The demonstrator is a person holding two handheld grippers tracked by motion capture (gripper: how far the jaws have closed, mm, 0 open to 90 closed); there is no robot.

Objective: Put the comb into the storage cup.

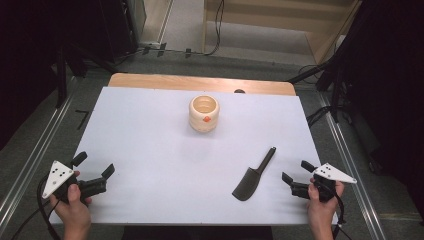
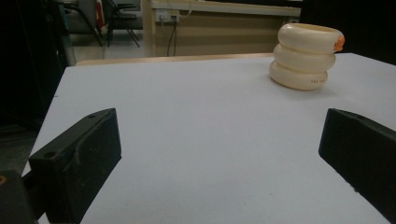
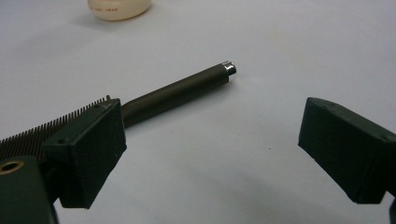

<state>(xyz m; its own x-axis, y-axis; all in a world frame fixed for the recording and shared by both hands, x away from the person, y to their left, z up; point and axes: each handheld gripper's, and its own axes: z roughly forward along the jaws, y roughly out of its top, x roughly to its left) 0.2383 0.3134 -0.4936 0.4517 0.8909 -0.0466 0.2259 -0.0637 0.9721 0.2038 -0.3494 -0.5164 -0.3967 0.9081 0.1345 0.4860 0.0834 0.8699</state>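
Jaws on both grippers stand wide apart, with nothing between them.

White table point(image 1: 165, 150): it carries every item noted. A strip of bare wood shows along its far edge.

Left hand point(image 1: 72, 200): placed at the near left corner, wrapped around the left gripper point(image 1: 95, 167), which points forward and slightly right. Its grey three-cornered plate faces up.

Right hand point(image 1: 320, 200): placed at the near right corner, holding the right gripper point(image 1: 297, 172), which is angled forward and left.

Cream ringed cup point(image 1: 204, 113): upright, in the far middle of the table, well apart from both grippers. The high view shows its hollow inside and a small orange mark on its near side. The left gripper view shows three stacked rings and faint printing low on the wall.

Dark comb point(image 1: 252, 177): flat on the table, just left of the right gripper, handle pointing away toward the far right. The right gripper view shows its fine teeth beside the left jaw and a metal tip on the handle; contact with that jaw cannot be determined.
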